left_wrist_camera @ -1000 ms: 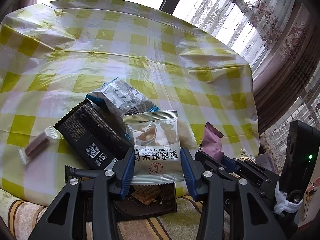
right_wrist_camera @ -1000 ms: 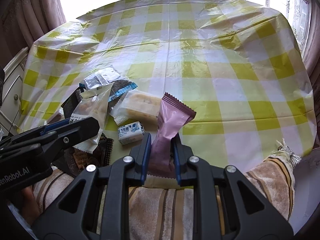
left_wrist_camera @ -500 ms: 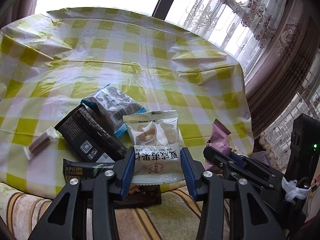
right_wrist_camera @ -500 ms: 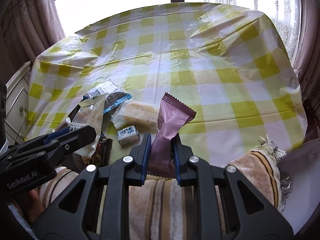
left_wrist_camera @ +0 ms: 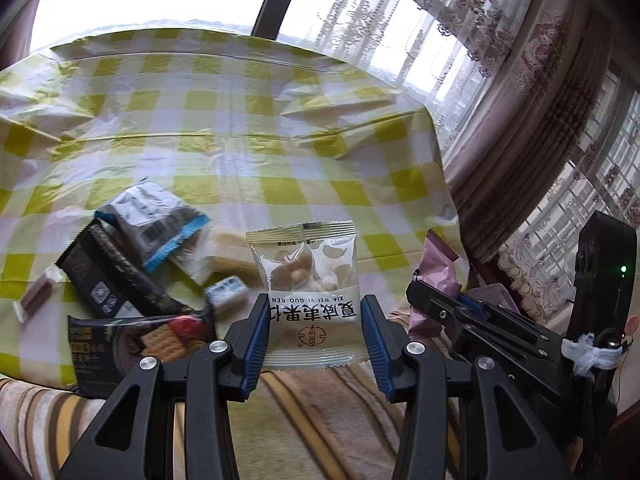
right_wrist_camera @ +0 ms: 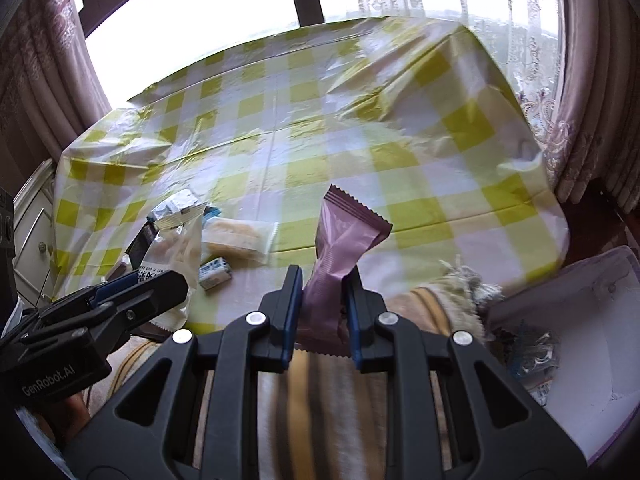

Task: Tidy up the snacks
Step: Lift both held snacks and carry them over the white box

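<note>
My left gripper (left_wrist_camera: 314,316) is shut on a clear nut packet (left_wrist_camera: 310,280) with white label, held upright above the table's near edge. My right gripper (right_wrist_camera: 322,298) is shut on a pink wrapped snack bar (right_wrist_camera: 340,248), also lifted off the table. On the checked tablecloth (left_wrist_camera: 240,152) lie the remaining snacks: a black bar (left_wrist_camera: 108,276), a grey and blue packet (left_wrist_camera: 156,220), a cracker pack (left_wrist_camera: 132,340), a pale biscuit packet (left_wrist_camera: 216,258), a small white candy (left_wrist_camera: 226,294) and a small brown sweet (left_wrist_camera: 36,296). The right gripper (left_wrist_camera: 424,300) also shows in the left wrist view.
A white box (right_wrist_camera: 580,340) with some wrapped snacks inside stands low at the right, beside the table. A striped blanket (right_wrist_camera: 320,400) lies under both grippers. Curtains (left_wrist_camera: 520,120) and a window (right_wrist_camera: 200,8) rise behind the table. A cabinet (right_wrist_camera: 32,232) stands at the left.
Both grippers have pulled back from the table and risen a little, each carrying its snack. The snack pile now sits farther away, and the white box has come into the right wrist view.
</note>
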